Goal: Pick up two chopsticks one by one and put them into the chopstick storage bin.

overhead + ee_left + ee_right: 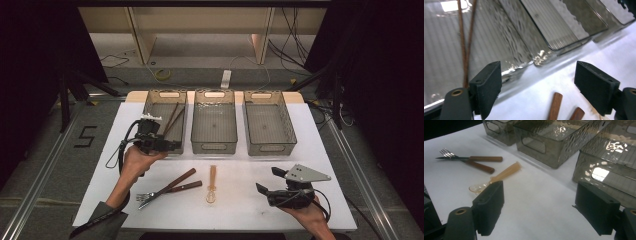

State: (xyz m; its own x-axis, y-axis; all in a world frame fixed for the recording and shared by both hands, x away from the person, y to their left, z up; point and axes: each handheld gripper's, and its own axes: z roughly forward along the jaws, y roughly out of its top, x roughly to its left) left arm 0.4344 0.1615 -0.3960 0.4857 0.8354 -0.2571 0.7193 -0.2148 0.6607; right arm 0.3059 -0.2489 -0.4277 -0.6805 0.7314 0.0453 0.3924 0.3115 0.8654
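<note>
Cutlery on the table: a fork [150,192] and a knife [177,189] with brown wooden handles lie crossed in the lower left of the high view, on the white table [250,205]; a clear amber spoon [212,184] lies just right of them, near the lower centre.
Long axes: the fork and knife handles slant up toward the right of the frame, their metal ends down and left; the spoon runs nearly straight up and down, bowl at the bottom.
Bins: three clear bins stand in a row across the upper middle; the left bin [165,119] already holds two thin brown sticks [172,119]; the middle bin [214,121] and right bin [268,122] look bare.
Left gripper [167,145]: hovers at the near edge of the left bin, jaws wide apart with nothing between them; in the left gripper view two wooden handle ends [555,105] show just below its jaws.
Right gripper [267,181]: sits in the lower right of the high view, jaws open and empty, aimed leftward at the spoon.
Nearer hand: my judgement is that the left gripper is closer to the fork and knife, directly below it in frame; the right gripper is better placed for the spoon.
Approach: jaws should probably close across a handle, not along it.
</note>
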